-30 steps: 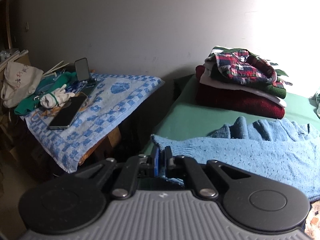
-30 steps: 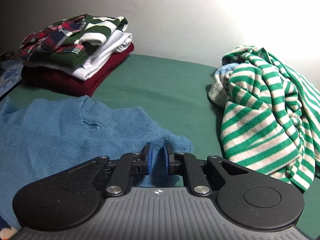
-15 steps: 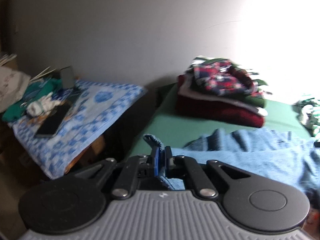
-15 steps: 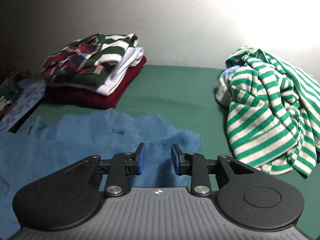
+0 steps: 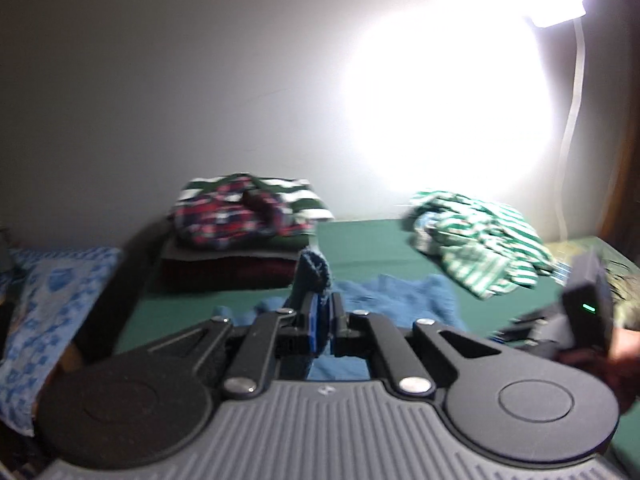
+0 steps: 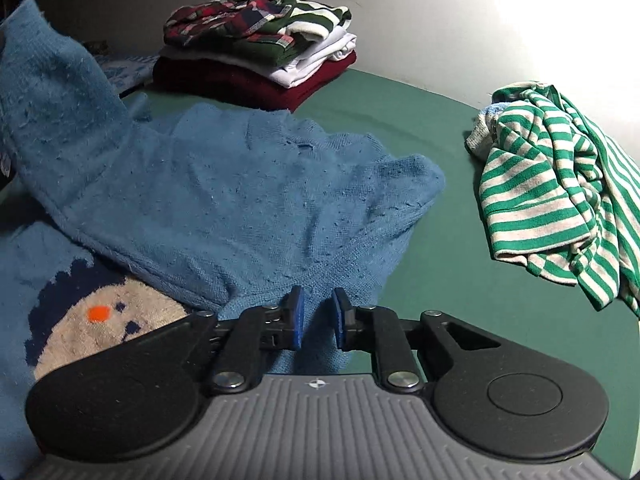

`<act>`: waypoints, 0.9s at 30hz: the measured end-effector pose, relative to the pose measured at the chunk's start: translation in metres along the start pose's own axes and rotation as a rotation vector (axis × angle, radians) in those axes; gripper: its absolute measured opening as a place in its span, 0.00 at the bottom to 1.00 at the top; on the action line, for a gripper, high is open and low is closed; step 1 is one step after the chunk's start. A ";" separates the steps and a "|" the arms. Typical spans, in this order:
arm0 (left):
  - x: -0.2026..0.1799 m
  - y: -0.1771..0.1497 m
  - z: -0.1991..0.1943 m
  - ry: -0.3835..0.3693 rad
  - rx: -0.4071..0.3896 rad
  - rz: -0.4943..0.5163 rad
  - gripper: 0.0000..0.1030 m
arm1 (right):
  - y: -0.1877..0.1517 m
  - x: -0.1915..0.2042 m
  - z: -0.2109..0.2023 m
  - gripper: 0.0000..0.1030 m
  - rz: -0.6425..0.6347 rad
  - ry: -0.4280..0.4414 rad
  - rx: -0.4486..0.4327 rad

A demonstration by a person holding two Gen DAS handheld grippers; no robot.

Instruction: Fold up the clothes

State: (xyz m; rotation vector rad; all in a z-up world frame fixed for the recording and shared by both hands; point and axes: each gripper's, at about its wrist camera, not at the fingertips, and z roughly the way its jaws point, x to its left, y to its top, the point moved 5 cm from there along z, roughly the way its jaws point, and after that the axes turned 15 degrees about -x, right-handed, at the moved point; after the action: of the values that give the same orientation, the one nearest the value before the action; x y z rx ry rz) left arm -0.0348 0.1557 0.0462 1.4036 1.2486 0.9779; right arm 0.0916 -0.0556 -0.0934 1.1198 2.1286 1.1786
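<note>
Sweater: one blue knit sweater (image 6: 224,184) spread on the green bed (image 6: 420,120), ahead of and under both pairs of fingers; one part lifted at far left.
Left gripper (image 5: 322,320): fingers clamped together on a sweater edge, cloth standing up between them.
Right gripper (image 6: 317,318): fingers apart, nothing between, over the sweater's near edge.
Handling: judged soft, limp, fairly light; will sag and drag. Best pinched at a hem or cuff edge.
Count: one folded stack (image 6: 260,40) beyond the fingers, about four garments; one crumpled striped shirt (image 6: 552,196) to the right.
</note>
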 end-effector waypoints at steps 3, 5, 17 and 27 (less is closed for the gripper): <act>-0.027 -0.008 -0.005 -0.062 0.021 0.028 0.01 | 0.001 -0.002 -0.002 0.16 0.043 0.009 -0.008; -0.041 -0.017 -0.007 -0.092 0.047 0.033 0.01 | 0.003 -0.002 -0.002 0.16 0.048 0.012 -0.008; -0.085 -0.052 -0.023 -0.137 0.143 0.052 0.01 | 0.042 -0.012 0.012 0.36 0.495 0.242 0.007; -0.090 -0.056 -0.035 -0.075 0.162 0.035 0.01 | 0.058 0.045 0.071 0.32 0.409 0.398 0.149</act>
State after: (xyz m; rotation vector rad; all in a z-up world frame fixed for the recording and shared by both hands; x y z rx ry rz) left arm -0.0931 0.0716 0.0018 1.5783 1.2737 0.8548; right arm 0.1417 0.0332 -0.0817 1.5504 2.3810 1.5530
